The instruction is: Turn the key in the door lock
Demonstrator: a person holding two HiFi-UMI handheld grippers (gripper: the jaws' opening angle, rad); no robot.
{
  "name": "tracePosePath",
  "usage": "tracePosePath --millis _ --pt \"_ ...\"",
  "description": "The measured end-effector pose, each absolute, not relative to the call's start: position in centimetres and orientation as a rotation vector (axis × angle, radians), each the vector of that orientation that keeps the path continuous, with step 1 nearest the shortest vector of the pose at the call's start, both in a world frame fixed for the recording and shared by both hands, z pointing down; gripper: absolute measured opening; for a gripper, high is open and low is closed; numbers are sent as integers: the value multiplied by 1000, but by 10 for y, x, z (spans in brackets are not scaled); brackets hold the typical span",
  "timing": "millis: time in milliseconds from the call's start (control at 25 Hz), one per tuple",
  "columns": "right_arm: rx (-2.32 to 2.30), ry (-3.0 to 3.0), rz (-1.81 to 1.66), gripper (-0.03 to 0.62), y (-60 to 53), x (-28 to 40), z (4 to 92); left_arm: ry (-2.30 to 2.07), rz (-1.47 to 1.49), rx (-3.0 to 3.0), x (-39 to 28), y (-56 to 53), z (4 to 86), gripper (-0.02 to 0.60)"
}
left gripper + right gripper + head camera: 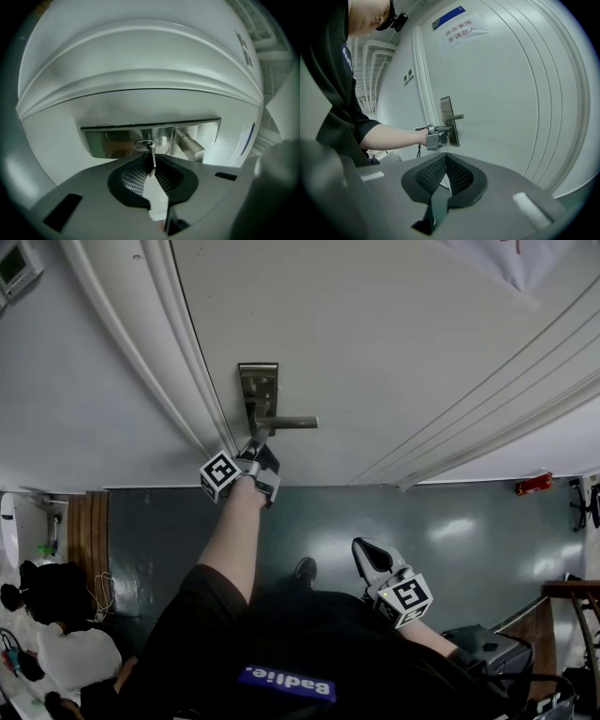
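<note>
the key [151, 164] sits in the lock [144, 145], in the metal plate [112, 140] on the door [394, 324], just below the handle [292, 423]. the left gripper [148, 157] points level at the plate. its fingers are closed on the key's outer end, and the thin blade runs straight from the pads into the keyhole. the plate lies sideways across the left gripper view, so the wrist looks rolled well over. i'd judge the turn to be under way or near its end, though no view shows whether the bolt has thrown. the right gripper [446, 155] hangs well back from the door, near the person's waist, its fingers closed on nothing.

to do this step well, the roll should go about the key's own line. keep the gripper square to the plate with the keyhole as the centre, and twist the forearm rather than swing the hand. any sideways or downward lean would likely bend the thin key or bind it in the lock. keep the squeeze firm, since a smooth flat key could slip under the twist. mind the handle, which is close above the gripper. at a hard stop, don't force it. the right gripper has no part here and is best kept clear.
</note>
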State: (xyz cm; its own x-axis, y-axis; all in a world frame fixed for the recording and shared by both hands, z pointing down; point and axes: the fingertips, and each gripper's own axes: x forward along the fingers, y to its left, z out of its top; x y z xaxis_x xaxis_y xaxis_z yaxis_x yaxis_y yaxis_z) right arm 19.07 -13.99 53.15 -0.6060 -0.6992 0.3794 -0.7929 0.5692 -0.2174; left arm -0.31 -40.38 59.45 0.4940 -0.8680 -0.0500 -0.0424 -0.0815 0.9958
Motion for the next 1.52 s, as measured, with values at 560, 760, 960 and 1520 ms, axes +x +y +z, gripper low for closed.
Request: tracePosePath --millis 560,760,960,1520 --pt "1295 -2511 557 0 -137 171 527 -504 -945 1368 1 -404 590 35" --pt "1285 -2498 533 2 -135 161 528 -504 -924 1446 1 -403 587 46" --pt "1252 -2536 533 12 -135 153 527 -612 -794 1599 -4 -392 589 166" --pt "989 -2719 567 14 -123 113 541 -1233 -10 2525 -27 -235 510 196"
